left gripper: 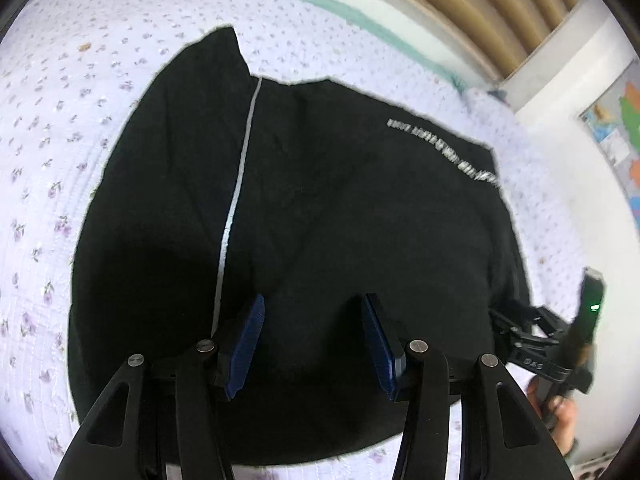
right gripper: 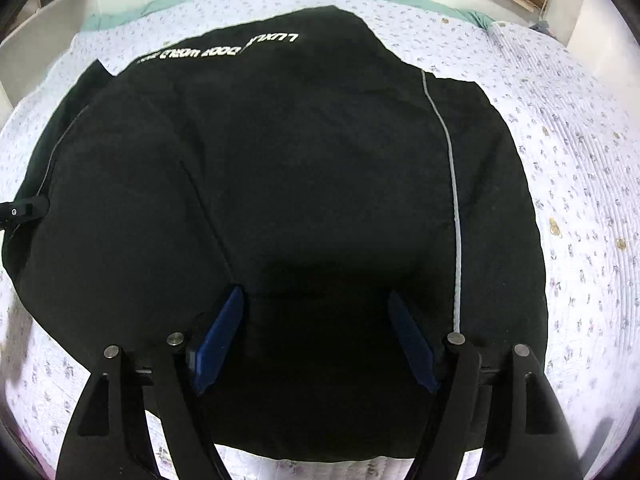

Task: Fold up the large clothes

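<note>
The black garment [right gripper: 304, 184] lies spread on the bed, over a white quilt [right gripper: 580, 128] sprigged with small lilac flowers, and it already looks folded in on itself into a broad, rounded block. A thin grey piping stripe [right gripper: 454, 184] runs down one side, and a line of white lettering [right gripper: 224, 50] sits near the far edge. It looks like soft, limp cloth of middling weight: it will sag and slide out of shape if lifted from one point, and the layers may shift over each other. The left hand-held gripper [left gripper: 312, 340] hovers over the near part of the cloth with its blue pads [left gripper: 246, 344] apart and nothing between them. The right hand-held gripper [right gripper: 316, 344] likewise stands released above the near edge, blue pads [right gripper: 218, 344] wide and clear of the fabric. In the left wrist view the right tool shows at the garment's side, held in a person's hand [left gripper: 560, 420]. A sound hold would likely be at two corners of the near hem, one per gripper, pinching every layer together so that the fold carries over evenly.
</note>
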{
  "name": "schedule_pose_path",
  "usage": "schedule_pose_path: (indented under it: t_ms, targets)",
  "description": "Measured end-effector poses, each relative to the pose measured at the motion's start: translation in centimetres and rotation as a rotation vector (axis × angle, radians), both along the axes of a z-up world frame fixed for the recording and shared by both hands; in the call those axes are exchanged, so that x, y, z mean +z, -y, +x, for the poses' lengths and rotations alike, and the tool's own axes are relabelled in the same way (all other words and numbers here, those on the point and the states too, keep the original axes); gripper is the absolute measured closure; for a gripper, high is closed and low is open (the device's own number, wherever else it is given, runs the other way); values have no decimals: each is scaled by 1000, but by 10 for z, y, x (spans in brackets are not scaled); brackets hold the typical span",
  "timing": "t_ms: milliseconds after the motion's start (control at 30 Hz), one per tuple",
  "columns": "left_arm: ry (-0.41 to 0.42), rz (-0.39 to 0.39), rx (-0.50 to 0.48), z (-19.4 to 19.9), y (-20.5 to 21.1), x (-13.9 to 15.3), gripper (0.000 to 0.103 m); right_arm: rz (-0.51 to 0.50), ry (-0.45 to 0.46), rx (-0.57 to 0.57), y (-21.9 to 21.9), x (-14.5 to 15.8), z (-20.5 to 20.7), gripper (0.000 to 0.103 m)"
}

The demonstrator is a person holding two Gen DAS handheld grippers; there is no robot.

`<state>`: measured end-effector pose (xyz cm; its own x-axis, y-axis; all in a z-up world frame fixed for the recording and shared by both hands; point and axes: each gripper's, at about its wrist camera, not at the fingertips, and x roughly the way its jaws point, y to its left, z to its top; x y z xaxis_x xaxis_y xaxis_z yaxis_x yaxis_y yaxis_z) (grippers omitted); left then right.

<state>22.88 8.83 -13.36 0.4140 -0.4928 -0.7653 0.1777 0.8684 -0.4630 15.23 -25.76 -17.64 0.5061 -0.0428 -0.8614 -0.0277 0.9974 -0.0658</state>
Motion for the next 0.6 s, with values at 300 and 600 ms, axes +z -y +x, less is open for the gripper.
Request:
schedule_pose_path:
  t_ms: [300,600]
  targets:
    - [141,135,71,-28,-58,63,46,109,239,-2,28,78,-48,19]
    - [103,38,63,7,-104,58,37,-9,417,-110,86,140,-46,0]
